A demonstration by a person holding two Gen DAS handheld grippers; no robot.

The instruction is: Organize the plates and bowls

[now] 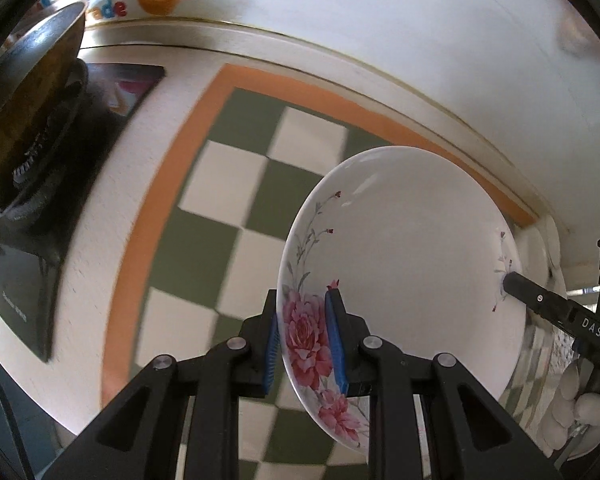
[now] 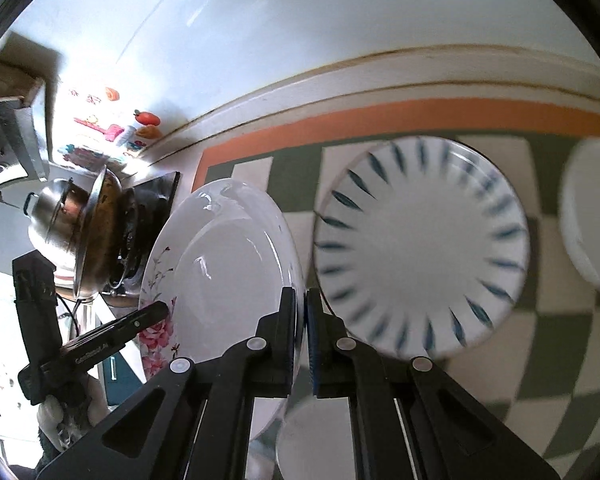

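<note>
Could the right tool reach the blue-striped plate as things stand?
Probably not yet. The right tool is shut on the rim of the floral plate, which the left tool also grips. The striped plate lies uncovered on the checked mat, so it looks reachable once the tool is freed.

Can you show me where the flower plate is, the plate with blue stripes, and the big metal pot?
flower plate point(image 1: 412, 264): left wrist view, on its white middle.
plate with blue stripes point(image 2: 420, 252): right wrist view, on its plain centre.
metal pot point(image 2: 56, 216): right wrist view, on its shiny side.
</note>
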